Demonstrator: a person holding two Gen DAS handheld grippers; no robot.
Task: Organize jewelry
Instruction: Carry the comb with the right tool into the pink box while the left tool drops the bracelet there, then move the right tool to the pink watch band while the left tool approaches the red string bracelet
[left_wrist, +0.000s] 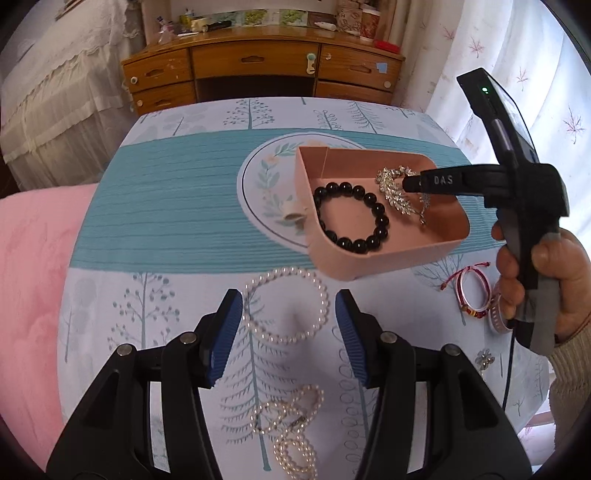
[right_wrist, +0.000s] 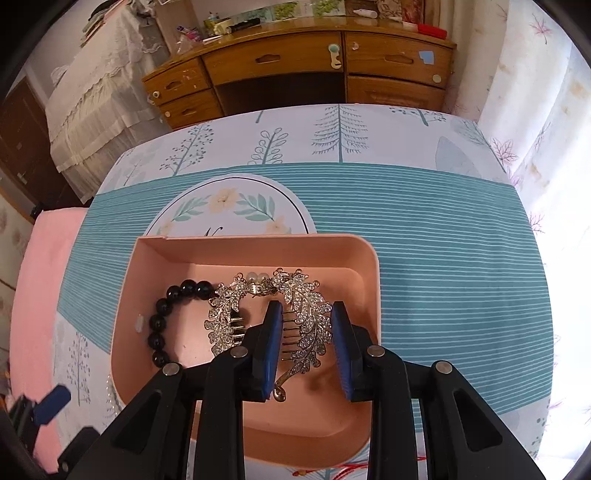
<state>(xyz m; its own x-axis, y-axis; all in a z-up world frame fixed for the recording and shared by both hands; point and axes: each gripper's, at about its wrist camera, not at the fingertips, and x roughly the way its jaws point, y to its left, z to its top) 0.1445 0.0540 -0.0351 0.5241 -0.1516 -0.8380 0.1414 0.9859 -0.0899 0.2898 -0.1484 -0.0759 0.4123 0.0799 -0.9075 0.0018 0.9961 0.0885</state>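
Note:
A pink tray (left_wrist: 373, 264) (right_wrist: 258, 247) on the table holds a black bead bracelet (left_wrist: 351, 218) (right_wrist: 162, 325) and a silver rhinestone leaf hair comb (left_wrist: 395, 192) (right_wrist: 310, 321). My right gripper (right_wrist: 304, 347) (left_wrist: 406, 183) is open inside the tray, its fingers either side of the comb's right leaf, which lies on the tray floor. My left gripper (left_wrist: 290, 332) is open and empty, low over the table, straddling a white pearl bracelet (left_wrist: 286, 306). More pearl pieces (left_wrist: 291, 432) lie between its arms.
A red string bangle set (left_wrist: 472, 295) and a small flower piece (left_wrist: 484, 357) lie right of the tray. A small white ring-like object (left_wrist: 293, 214) sits left of it. A wooden desk (left_wrist: 258, 70) stands behind the table, pink bedding (left_wrist: 33, 258) to the left.

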